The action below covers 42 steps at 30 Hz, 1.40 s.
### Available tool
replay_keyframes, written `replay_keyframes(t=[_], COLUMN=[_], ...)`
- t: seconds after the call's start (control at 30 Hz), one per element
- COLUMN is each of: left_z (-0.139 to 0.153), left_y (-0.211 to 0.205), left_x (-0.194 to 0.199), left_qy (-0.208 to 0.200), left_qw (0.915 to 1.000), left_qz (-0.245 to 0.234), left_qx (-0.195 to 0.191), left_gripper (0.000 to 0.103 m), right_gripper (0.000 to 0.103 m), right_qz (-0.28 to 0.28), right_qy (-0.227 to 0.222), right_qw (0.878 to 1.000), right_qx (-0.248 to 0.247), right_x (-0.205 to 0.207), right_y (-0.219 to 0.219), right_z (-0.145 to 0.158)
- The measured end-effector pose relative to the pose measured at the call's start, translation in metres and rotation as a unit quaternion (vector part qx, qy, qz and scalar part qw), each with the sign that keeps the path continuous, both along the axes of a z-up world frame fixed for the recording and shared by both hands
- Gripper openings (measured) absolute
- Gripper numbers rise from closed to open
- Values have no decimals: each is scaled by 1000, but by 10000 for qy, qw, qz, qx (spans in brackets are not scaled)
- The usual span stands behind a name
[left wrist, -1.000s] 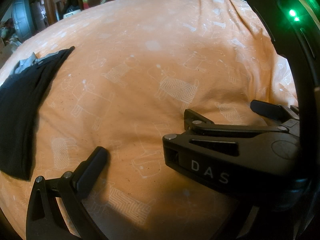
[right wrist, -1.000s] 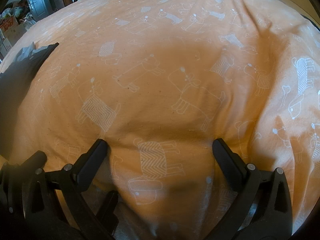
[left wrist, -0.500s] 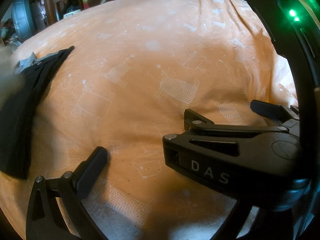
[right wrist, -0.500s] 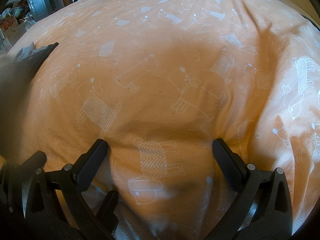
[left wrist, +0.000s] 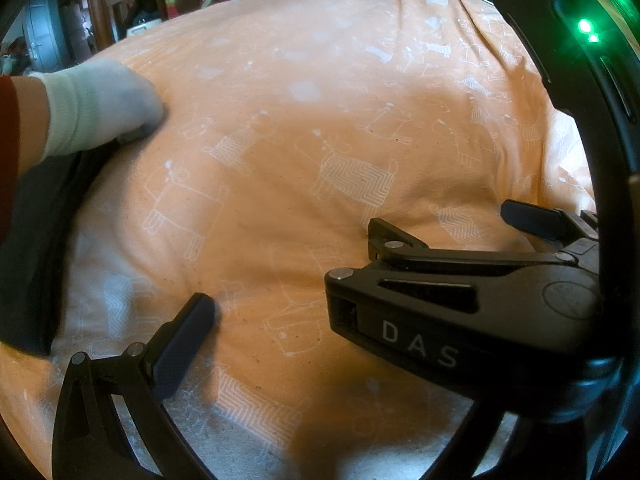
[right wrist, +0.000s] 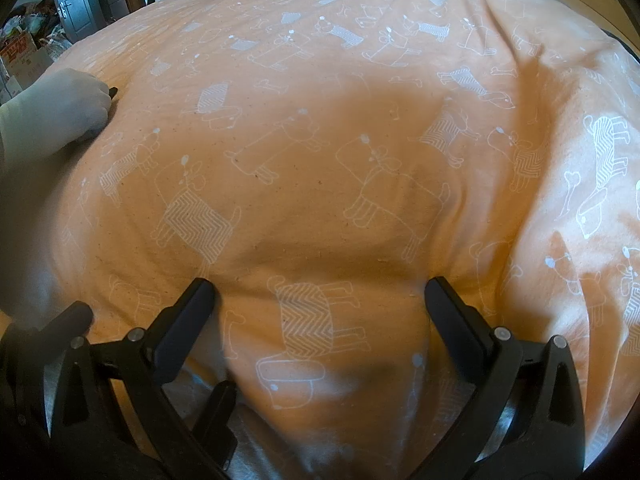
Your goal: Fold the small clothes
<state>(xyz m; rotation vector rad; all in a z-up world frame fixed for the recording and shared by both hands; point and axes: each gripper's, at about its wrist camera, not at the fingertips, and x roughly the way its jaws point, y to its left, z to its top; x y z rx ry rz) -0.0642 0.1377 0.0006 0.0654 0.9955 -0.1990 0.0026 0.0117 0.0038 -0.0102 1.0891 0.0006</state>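
"DAS" can be read in white on the black right tongs (left wrist: 460,236), spread wide like the left tongs (right wrist: 160,352), while a white-gloved hand (left wrist: 96,108) is pressed on the black garment (left wrist: 36,248) on the orange dog-print bedsheet (right wrist: 320,140).

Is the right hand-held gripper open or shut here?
Open. In the right wrist view the right hand-held gripper has its two black fingers spread wide apart, with only the orange bedsheet between them, nothing gripped.

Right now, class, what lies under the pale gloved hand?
The pale gloved hand rests on a dark garment spread on the orange printed bedsheet; the garment's far corner is covered.
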Motion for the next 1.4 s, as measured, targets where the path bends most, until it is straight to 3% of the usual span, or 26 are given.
replay_keyframes(t=[1.4], left_z=[-2], left_y=[2], left_x=[-2], left_qy=[-14], left_qw=[10000], left_qz=[4], left_qx=[-9], left_gripper=[103], right_gripper=[103], right_qz=[4], right_qy=[-3], right_qw=[10000], right_qx=[-19], right_x=[-1], right_y=[-1], right_z=[-1])
